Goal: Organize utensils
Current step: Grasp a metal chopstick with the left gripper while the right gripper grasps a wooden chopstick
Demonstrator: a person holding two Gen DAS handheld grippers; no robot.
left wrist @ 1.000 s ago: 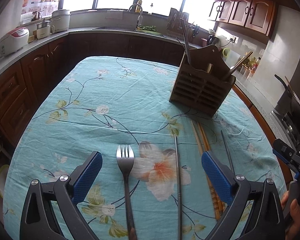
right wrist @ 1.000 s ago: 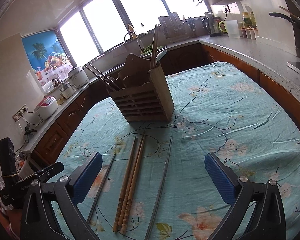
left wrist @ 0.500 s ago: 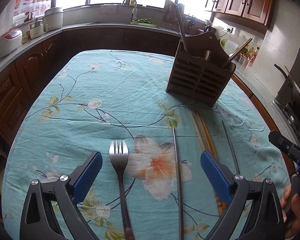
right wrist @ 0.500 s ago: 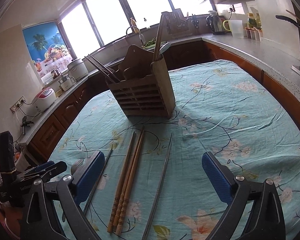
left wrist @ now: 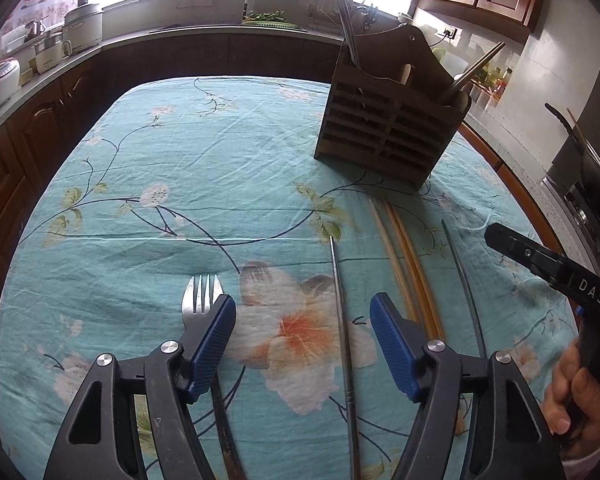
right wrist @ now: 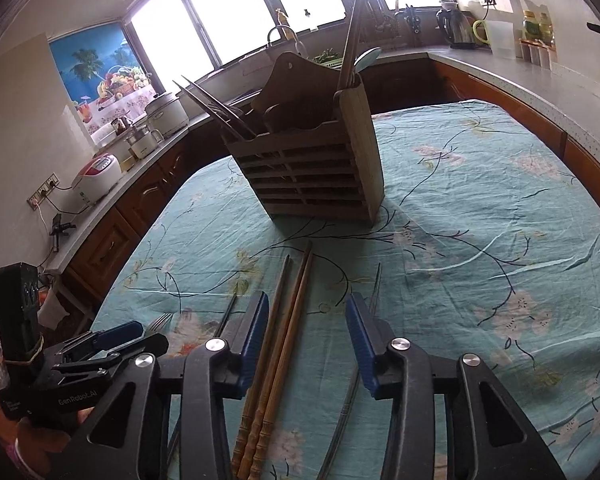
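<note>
Straddling a steel chopstick whose long axis runs 12-to-6, the left gripper hangs parted over it, while the right gripper, also parted, probably brackets the wooden chopsticks.

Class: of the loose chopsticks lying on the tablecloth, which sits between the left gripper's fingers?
The single metal chopstick beside the fork; the wooden chopsticks lie outside the right finger.

Floral-clothed table, caddy, fork, chopsticks
</note>
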